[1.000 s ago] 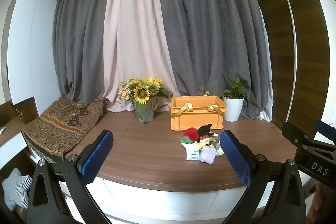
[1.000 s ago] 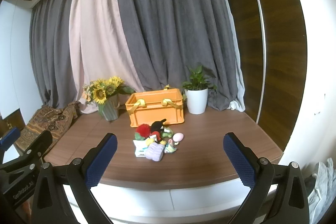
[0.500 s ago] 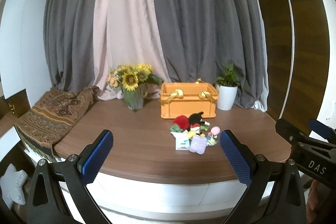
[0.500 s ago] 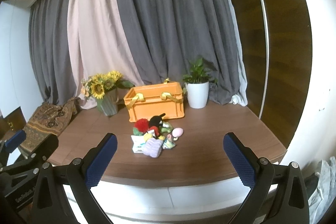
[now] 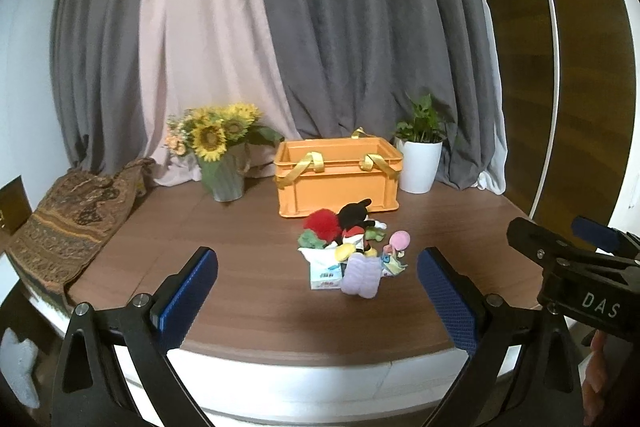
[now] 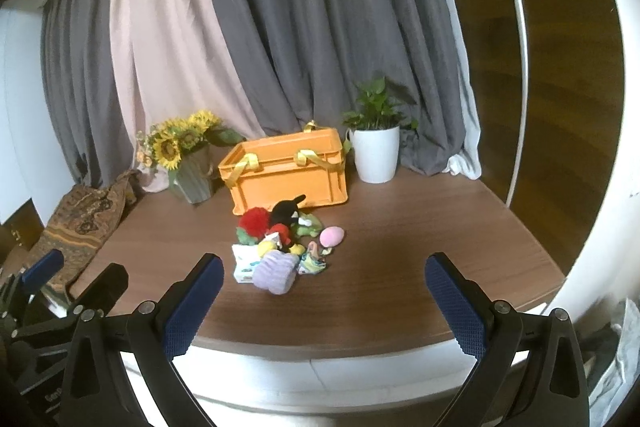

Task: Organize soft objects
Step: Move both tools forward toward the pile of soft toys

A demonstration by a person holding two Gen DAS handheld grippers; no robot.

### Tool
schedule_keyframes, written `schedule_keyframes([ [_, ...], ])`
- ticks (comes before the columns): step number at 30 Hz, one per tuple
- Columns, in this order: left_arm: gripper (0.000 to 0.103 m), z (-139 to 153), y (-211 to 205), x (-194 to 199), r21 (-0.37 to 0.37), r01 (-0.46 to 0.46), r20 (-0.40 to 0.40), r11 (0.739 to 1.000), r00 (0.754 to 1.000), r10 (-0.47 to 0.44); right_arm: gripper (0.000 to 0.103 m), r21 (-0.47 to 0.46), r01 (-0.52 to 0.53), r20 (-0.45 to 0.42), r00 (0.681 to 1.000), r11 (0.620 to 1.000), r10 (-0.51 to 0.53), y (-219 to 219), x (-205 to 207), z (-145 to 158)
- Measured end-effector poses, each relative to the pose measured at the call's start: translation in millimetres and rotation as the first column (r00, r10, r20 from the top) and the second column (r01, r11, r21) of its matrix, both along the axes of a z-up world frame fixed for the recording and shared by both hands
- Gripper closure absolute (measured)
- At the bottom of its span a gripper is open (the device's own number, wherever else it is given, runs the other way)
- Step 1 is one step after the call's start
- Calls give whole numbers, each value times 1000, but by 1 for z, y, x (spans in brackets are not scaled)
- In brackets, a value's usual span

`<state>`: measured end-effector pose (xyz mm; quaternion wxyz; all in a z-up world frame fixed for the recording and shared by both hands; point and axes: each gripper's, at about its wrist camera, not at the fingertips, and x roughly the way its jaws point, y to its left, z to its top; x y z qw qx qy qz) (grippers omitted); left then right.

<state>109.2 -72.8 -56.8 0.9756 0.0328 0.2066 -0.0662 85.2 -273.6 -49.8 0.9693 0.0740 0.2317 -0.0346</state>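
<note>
A pile of small soft toys [image 5: 352, 247] lies on the wooden tabletop [image 5: 224, 247], in front of an orange crate [image 5: 338, 179] with yellow straps. The pile holds a red pompom [image 5: 322, 223], a black mouse plush [image 5: 354, 217], a lilac knit piece [image 5: 362, 277] and a pink egg shape [image 5: 400, 239]. It also shows in the right wrist view [image 6: 284, 247], with the crate [image 6: 286, 175] behind it. My left gripper [image 5: 318, 295] is open and empty, short of the pile. My right gripper [image 6: 324, 303] is open and empty, also short of it.
A sunflower vase [image 5: 224, 163] stands left of the crate and a white potted plant [image 5: 418, 159] stands right of it. A patterned cloth [image 5: 68, 223] lies at the table's left end. Curtains hang behind. The right gripper's body [image 5: 576, 267] shows at the left view's right edge.
Both grippers have moved closer to the table and tilted down, so the toys and crate look larger. Both jaws stay open. Nothing on the table has moved.
</note>
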Motion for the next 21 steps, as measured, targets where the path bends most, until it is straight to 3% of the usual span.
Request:
schedule_keyframes([
  [10, 5, -34, -18, 86, 68, 65, -63, 996, 996, -61, 12, 53, -33, -107, 994, 998, 38, -13, 97, -35],
  [21, 11, -84, -32, 138, 64, 93, -203, 994, 976, -79, 24, 54, -118, -251, 960, 991, 128, -9, 180, -77],
])
